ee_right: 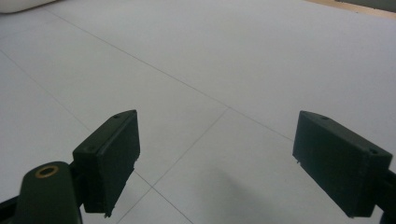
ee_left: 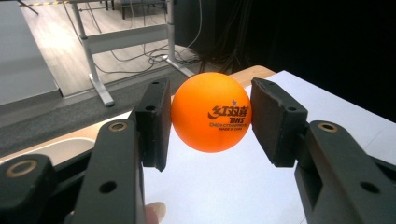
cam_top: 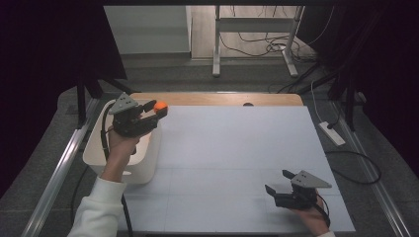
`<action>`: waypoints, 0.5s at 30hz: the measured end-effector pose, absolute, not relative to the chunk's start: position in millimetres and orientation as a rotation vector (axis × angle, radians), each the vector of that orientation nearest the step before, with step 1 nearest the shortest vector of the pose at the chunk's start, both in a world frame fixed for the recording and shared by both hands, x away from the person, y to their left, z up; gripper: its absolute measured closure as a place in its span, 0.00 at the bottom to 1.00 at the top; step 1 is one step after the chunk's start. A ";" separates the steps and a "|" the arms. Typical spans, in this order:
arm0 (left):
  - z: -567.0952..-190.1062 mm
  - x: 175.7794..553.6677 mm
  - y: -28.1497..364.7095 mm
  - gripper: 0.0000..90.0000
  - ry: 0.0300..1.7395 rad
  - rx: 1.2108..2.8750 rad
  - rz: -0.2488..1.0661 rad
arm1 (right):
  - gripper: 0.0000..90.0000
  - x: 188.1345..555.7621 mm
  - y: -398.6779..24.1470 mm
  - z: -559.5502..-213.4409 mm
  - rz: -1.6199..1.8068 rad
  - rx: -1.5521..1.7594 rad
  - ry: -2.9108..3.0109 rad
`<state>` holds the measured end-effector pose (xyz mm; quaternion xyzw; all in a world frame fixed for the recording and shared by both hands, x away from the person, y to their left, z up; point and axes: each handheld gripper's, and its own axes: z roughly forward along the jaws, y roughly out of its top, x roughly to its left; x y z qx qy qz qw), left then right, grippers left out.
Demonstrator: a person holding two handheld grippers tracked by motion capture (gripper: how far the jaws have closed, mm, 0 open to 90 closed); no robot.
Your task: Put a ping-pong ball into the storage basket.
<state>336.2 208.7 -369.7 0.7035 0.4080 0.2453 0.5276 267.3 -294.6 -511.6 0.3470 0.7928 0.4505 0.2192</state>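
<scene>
Right, high view first: left gripper (cam_top: 157, 109) at about 10 o'clock on the table, clamped on an orange ball (cam_top: 160, 105), hanging over the far right rim of the white bin (cam_top: 94, 148). Right gripper (cam_top: 277, 181) sits at 5 o'clock on the white mat (cam_top: 232, 148), jaws spread, nothing in them.

Left gripper view: both pads press the ball (ee_left: 211, 112) at 3 and 9 o'clock, printed logo facing the camera, mat below it and the bin's edge low at 8 o'clock.

Right gripper view: jaws wide apart, bare mat (ee_right: 224, 70) between them, bin corner at 11 o'clock.

Status, my read: pick is done, ball is up in the air. Left to do: place or drop it. Into the bin or onto the mat, can't say.
</scene>
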 end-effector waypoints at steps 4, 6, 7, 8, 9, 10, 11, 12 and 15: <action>-369.6 334.4 213.0 0.56 0.986 1.678 0.596 | 0.17 267.6 -294.5 -511.6 1.247 0.960 2.193; -369.7 334.1 214.8 0.56 0.994 1.679 0.601 | 0.17 268.2 -294.2 -511.7 1.247 0.957 2.193; -369.8 334.0 216.1 0.56 0.999 1.680 0.603 | 0.17 268.4 -294.0 -511.7 1.245 0.955 2.194; -369.9 334.0 217.0 0.56 1.004 1.679 0.605 | 0.17 268.5 -293.8 -511.7 1.240 0.955 2.196; -370.0 334.0 218.4 0.56 1.010 1.678 0.608 | 0.17 268.6 -293.7 -511.8 1.240 0.955 2.197; -370.0 334.0 218.4 0.56 1.010 1.678 0.608 | 0.17 268.6 -293.7 -511.8 1.240 0.955 2.197; -370.4 334.0 220.3 0.56 1.022 1.678 0.611 | 0.17 268.8 -293.7 -511.9 1.244 0.956 2.197; -370.4 334.0 220.3 0.56 1.022 1.678 0.611 | 0.17 268.8 -293.7 -511.9 1.244 0.956 2.197; -371.3 333.9 224.0 0.56 1.042 1.681 0.622 | 0.17 268.9 -293.6 -511.7 1.244 0.955 2.197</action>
